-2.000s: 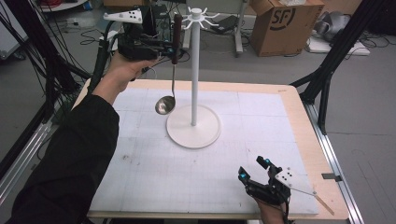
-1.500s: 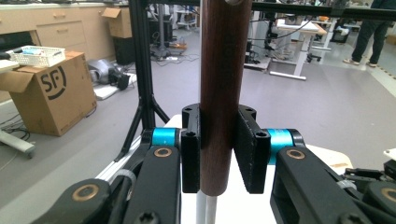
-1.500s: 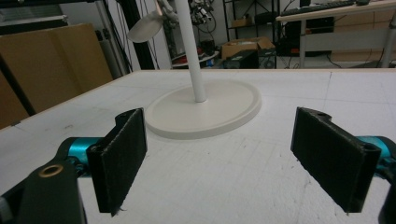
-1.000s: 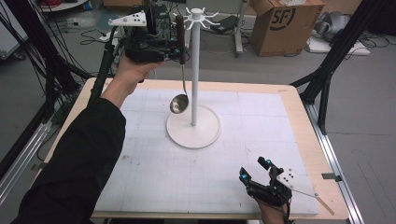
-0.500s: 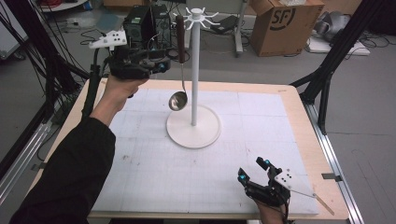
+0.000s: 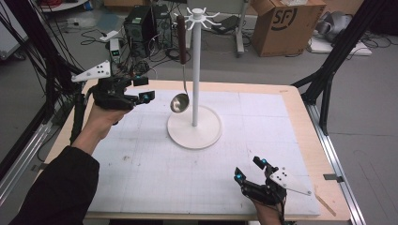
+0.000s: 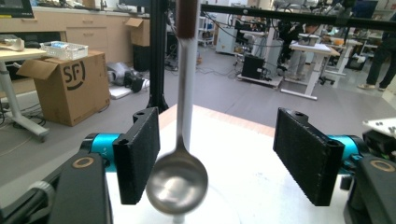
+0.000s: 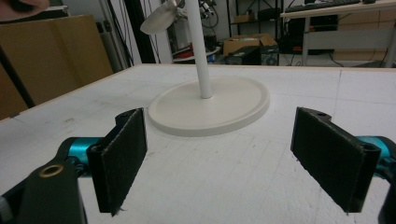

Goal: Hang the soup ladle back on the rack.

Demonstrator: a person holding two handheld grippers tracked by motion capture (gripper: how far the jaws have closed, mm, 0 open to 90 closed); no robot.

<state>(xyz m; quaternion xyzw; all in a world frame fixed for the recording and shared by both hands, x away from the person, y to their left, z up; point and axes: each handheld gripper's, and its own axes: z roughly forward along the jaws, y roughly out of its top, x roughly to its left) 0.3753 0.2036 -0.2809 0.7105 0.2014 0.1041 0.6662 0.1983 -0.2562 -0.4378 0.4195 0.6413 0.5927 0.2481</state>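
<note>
I count one ladle [image 6: 179,101] hanging from the single white stand [image 6: 195,126] near the table's [image 6: 300,122] far edge; its handle top is cropped in the left gripper view. Left gripper [image 6: 144,89] jaws have just been opening, spread and clear of it; right gripper [image 6: 248,169] spread, empty, near edge.

the ladle [image 6: 180,70] hung from the stand [image 6: 195,84] at the table's [image 6: 300,122] middle, just left of its pole. a box [image 6: 286,26] and cables [image 6: 84,28] sat on the floor behind.
</note>
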